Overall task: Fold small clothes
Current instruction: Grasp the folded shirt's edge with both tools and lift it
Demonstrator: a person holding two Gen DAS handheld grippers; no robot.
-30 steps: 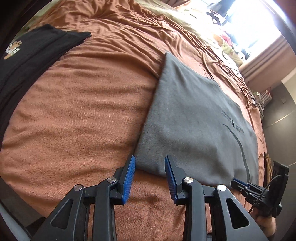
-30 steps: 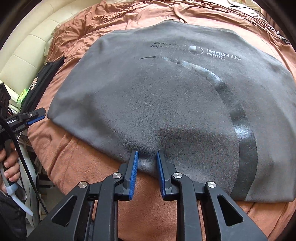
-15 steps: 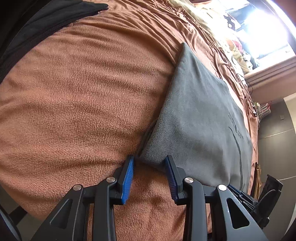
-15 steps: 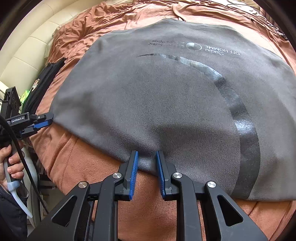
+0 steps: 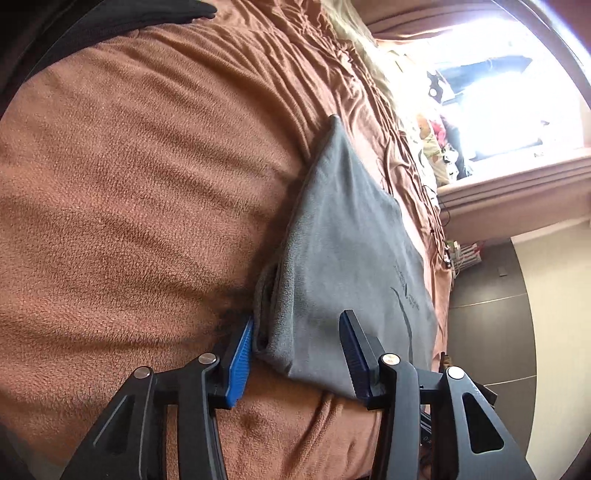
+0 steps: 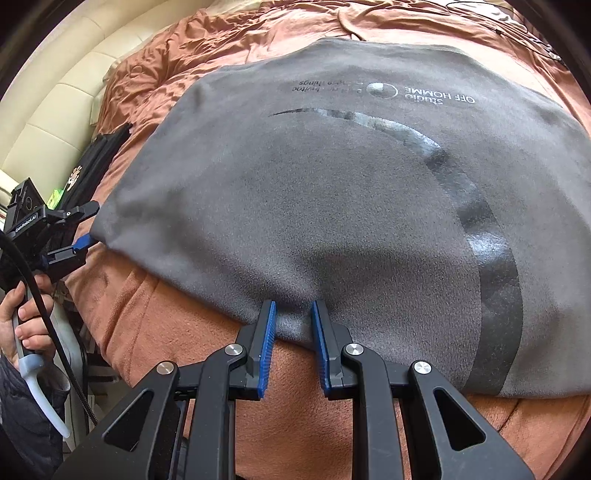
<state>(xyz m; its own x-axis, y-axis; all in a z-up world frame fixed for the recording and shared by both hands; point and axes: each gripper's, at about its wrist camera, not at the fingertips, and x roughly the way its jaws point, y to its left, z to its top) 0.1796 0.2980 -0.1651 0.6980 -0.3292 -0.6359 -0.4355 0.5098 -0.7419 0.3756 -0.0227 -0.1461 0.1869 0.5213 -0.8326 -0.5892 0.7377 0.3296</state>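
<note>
A grey T-shirt (image 6: pixel 332 192) with a dark arc print lies folded flat on the brown blanket (image 6: pixel 177 332). In the left wrist view its near corner (image 5: pixel 295 332) sits between the pads of my open left gripper (image 5: pixel 295 350). My right gripper (image 6: pixel 291 343) is open with the shirt's near hem between its blue pads. The left gripper also shows in the right wrist view (image 6: pixel 83 229), at the shirt's left corner.
A black garment (image 5: pixel 110 22) lies at the far left of the bed, also seen in the right wrist view (image 6: pixel 92 166). A cream headboard (image 6: pixel 55 110) stands behind it. Cables (image 5: pixel 424 173) and clutter lie near the bright window (image 5: pixel 498 92).
My left gripper has moved forward onto the shirt's corner, which now sits between its pads, and its jaws have widened. My right gripper has stayed at the hem.
</note>
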